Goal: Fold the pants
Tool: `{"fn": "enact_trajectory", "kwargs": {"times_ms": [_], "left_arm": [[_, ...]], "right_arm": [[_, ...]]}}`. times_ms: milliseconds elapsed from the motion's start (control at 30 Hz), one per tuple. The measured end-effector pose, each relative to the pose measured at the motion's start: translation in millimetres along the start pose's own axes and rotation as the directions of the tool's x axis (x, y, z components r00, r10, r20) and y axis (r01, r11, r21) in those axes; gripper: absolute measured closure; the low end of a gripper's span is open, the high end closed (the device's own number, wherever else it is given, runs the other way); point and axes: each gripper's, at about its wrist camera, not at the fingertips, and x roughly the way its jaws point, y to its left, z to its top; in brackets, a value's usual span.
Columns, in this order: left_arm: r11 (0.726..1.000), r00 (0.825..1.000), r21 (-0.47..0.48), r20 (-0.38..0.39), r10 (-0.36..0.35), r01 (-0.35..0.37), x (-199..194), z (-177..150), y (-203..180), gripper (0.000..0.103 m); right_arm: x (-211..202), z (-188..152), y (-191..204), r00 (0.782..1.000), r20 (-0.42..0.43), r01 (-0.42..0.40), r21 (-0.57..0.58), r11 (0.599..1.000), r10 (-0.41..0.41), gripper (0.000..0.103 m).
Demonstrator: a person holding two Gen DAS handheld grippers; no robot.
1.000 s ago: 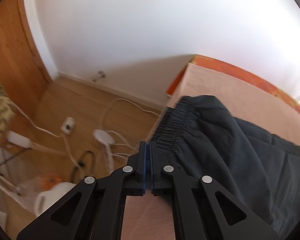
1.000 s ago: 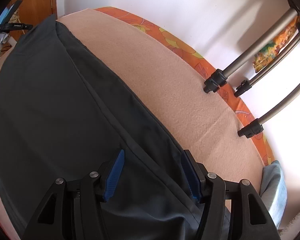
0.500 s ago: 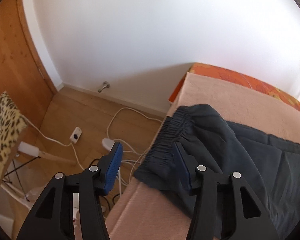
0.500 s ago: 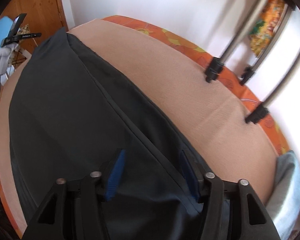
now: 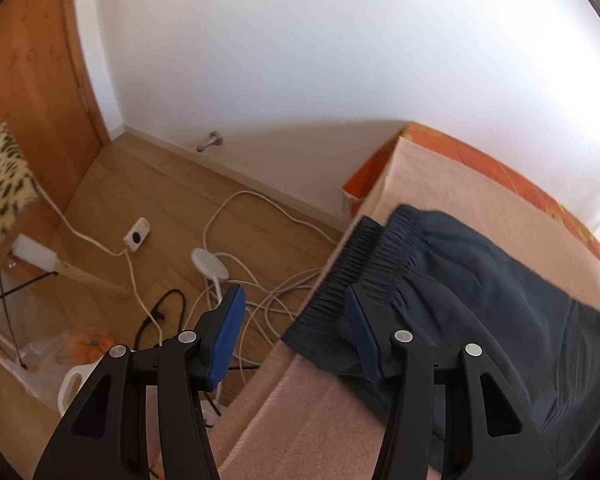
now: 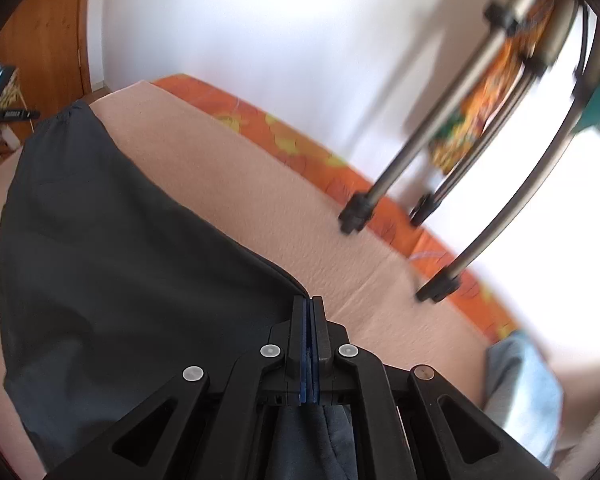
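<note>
Dark grey pants (image 5: 480, 280) lie on a bed with a peach blanket (image 5: 440, 176). Their elastic waistband (image 5: 364, 256) sits at the bed's end corner, partly over the edge. My left gripper (image 5: 296, 320) is open and empty, just in front of the waistband, its right finger over the fabric. In the right wrist view the pants (image 6: 120, 240) spread to the left over the blanket (image 6: 260, 184). My right gripper (image 6: 308, 308) is shut on the pants' far edge, which is pulled up into a peak at the fingertips.
Beside the bed is a wooden floor with white cables (image 5: 236, 216), a power strip (image 5: 136, 234) and a leopard-print chair (image 5: 0, 184). Metal stand legs (image 6: 420, 140) rest on the bed by the wall. A light blue cloth (image 6: 520, 384) lies at right.
My left gripper opened, let go of the waistband and drew back a little. My right gripper closed on the pants' edge and lifted it.
</note>
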Motion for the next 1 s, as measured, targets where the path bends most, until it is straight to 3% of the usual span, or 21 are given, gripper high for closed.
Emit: {"fn": "enact_trajectory", "kwargs": {"times_ms": [100,367,433,467,600,833,1000], "left_arm": [[0.999,0.998,-0.004,-0.04,-0.044,0.043,8,-3,-8,0.052],[0.998,0.998,0.022,-0.006,0.055,-0.055,15,-12,-27,0.047],[0.998,0.999,0.05,0.018,0.049,-0.05,12,-16,-35,0.069],[0.997,0.999,0.063,0.025,0.04,-0.041,9,-17,-38,0.093],[0.992,0.996,0.109,0.075,0.056,-0.064,0,-20,-48,0.1],[0.999,0.993,0.019,0.117,0.032,-0.034,-15,-7,-17,0.101],[1.0,0.994,-0.025,0.106,-0.015,0.018,-19,-1,-2,0.1]], "right_arm": [[9,-5,5,1.0,-0.023,0.004,-0.012,1.0,-0.004,0.103],[16,-13,15,0.999,-0.042,-0.017,-0.037,0.999,0.015,0.103],[17,-13,16,0.999,-0.042,-0.019,-0.033,0.999,0.018,0.103],[17,-13,16,0.999,-0.042,-0.017,-0.035,0.999,0.016,0.103],[19,-13,17,0.999,-0.043,-0.015,-0.039,0.999,0.013,0.103],[14,-10,17,0.999,-0.033,-0.004,-0.028,1.0,0.003,0.103],[16,-11,19,0.999,-0.038,-0.006,-0.03,1.0,0.004,0.103]]}}
